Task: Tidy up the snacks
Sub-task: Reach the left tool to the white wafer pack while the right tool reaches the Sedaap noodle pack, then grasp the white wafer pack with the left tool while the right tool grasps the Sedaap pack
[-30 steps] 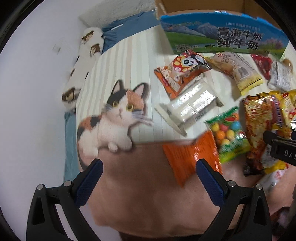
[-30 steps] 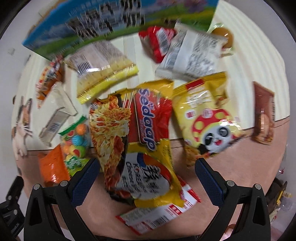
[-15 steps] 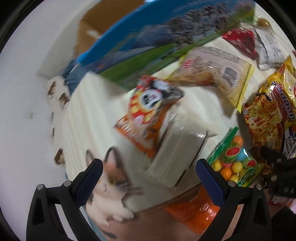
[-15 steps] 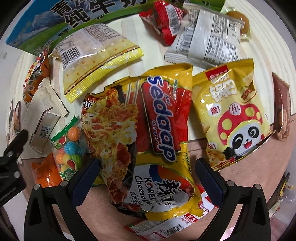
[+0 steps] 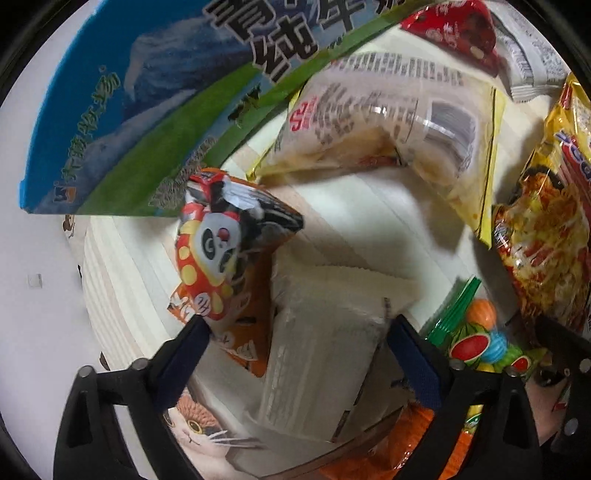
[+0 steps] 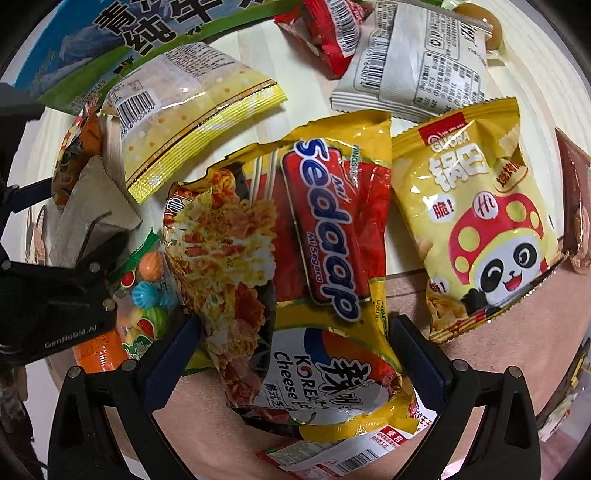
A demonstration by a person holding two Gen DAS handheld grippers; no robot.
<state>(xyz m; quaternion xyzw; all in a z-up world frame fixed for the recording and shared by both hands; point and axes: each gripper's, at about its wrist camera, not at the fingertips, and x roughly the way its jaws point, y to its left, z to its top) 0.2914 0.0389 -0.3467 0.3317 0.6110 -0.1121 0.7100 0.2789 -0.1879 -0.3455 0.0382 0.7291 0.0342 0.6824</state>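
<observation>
Snacks crowd the striped mat [image 6: 303, 107] on every side of our two grippers. Our left gripper [image 5: 295, 332] points down over a pale silvery packet [image 5: 321, 354], and its jaws are closing; that packet lies between the fingers, but the pads do not press on it. The left fingertip [image 5: 195, 332] sits at the lower edge of an orange panda bag [image 5: 225, 258], which overlaps the silvery packet and leans in from the left finger's side. Just outside the right finger lies a green candy bag [image 5: 476, 332] with coloured balls, and below it an orange packet [image 5: 413, 435]. Ahead of the fingers a clear yellow-edged bag [image 5: 388, 122] rests against the blue and green milk carton [image 5: 147, 110], which shuts off the far side.

Our right gripper [image 6: 295, 339] stands wide over a Sedaap noodle pack [image 6: 303, 236]; the pack's lower part fills the gap between the fingers, and we cannot tell whether the pads touch it. Under that end a second wrapper with a barcode [image 6: 332, 458] sticks out. Just beyond the right finger lies a yellow panda crisp bag [image 6: 476, 221], touching the noodle pack's edge. Ahead of the fingers sit a white packet [image 6: 417, 62] and a red packet [image 6: 328, 33]. Outside the left finger the candy bag and the left gripper's black body [image 6: 48, 295] stand close.
</observation>
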